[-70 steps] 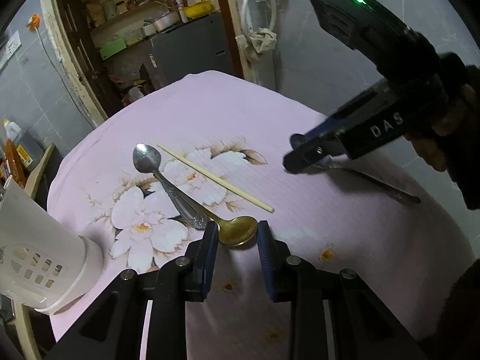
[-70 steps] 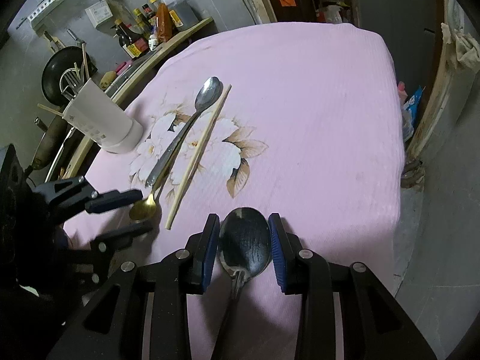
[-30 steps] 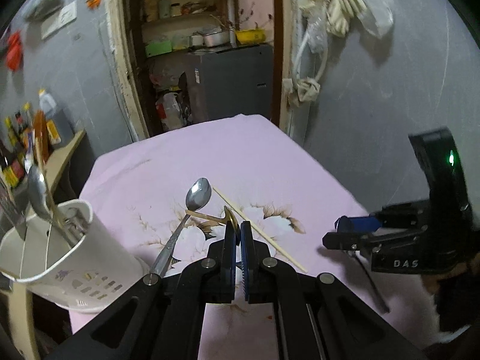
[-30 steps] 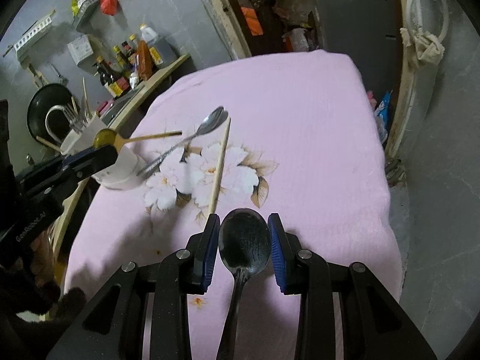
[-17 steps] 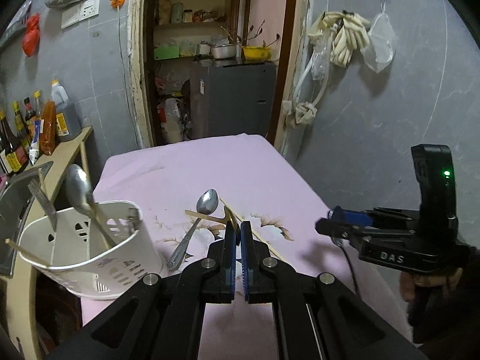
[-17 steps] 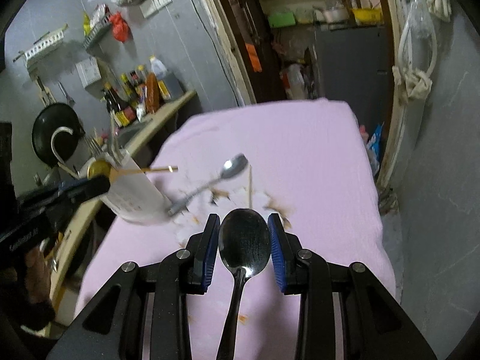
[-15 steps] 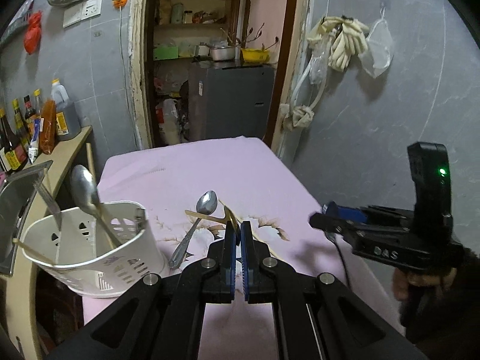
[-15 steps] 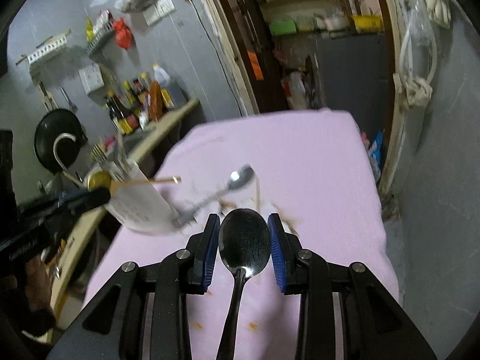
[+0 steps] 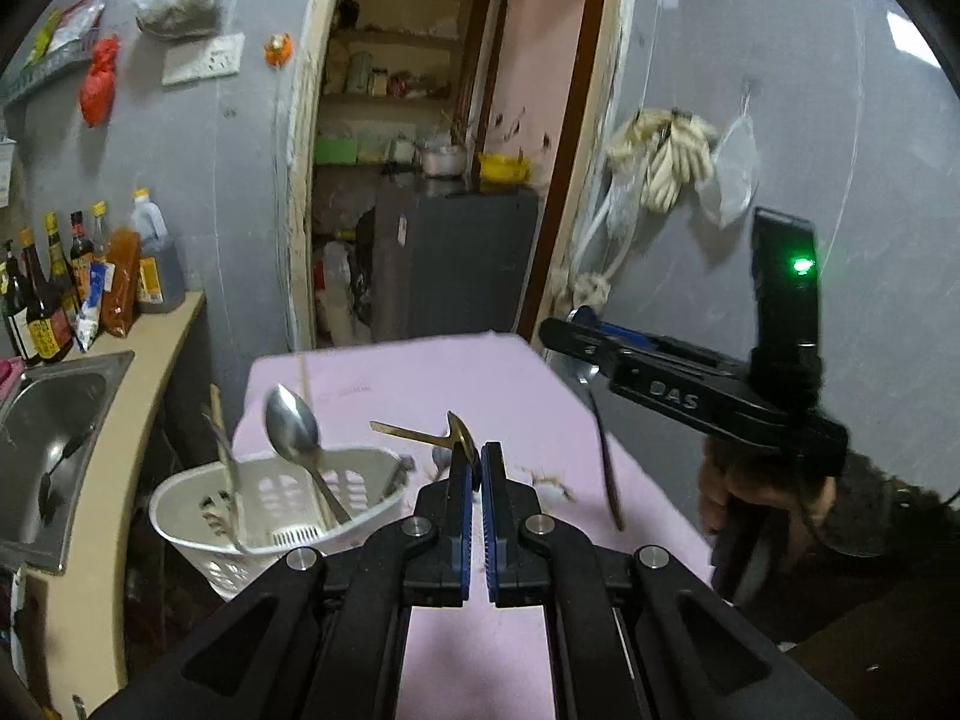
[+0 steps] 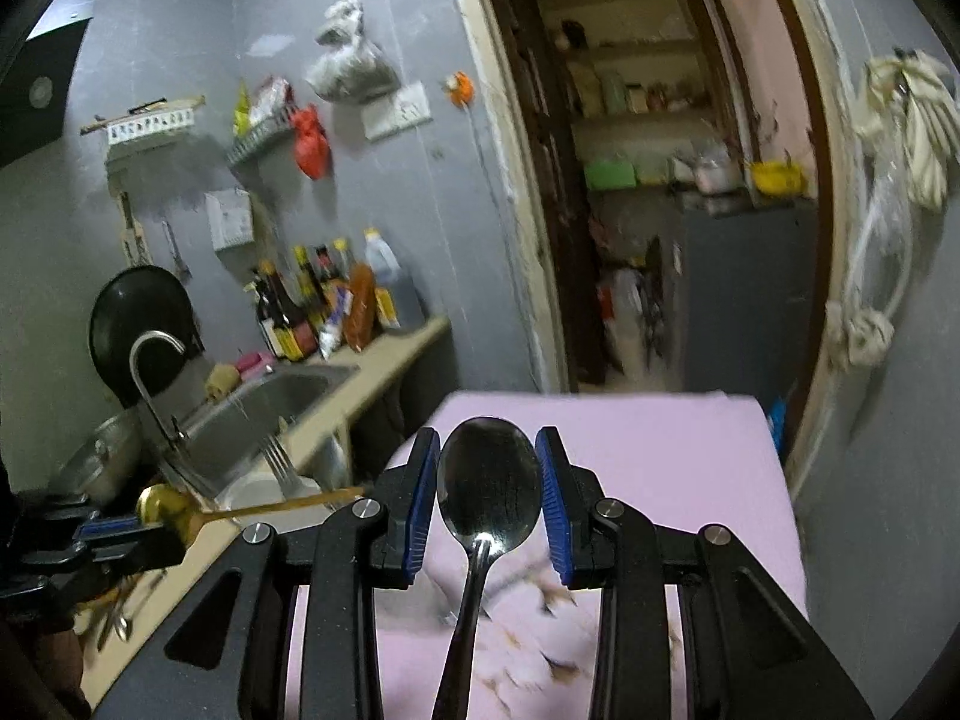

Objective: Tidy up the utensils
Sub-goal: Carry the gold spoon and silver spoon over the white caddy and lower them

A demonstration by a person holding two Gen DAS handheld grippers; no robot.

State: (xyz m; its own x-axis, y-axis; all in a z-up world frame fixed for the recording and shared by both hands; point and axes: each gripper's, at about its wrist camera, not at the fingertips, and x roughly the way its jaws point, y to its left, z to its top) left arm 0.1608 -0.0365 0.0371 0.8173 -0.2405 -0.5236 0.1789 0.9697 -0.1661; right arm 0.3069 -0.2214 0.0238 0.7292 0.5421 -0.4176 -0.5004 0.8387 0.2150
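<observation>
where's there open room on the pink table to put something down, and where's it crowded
Bare cloth shows at the far end of the pink table, toward the doorway, and on the near strip below the left gripper. It is crowded at the left edge, where the white utensil basket stands, holding a silver spoon and other utensils.

A home kitchen, seemingly — sink [image 10: 282, 396], sauce bottles [image 10: 300, 312], hanging wok [image 10: 141, 312] (pantry shelves [image 10: 636, 114] behind).

A pink flowered cloth [image 9: 420, 372] is covering the worktop. A white basket [image 9: 252, 540] is sitting on its left edge, and a silver spoon [image 9: 440, 457] is lying on the cloth beside it.
</observation>
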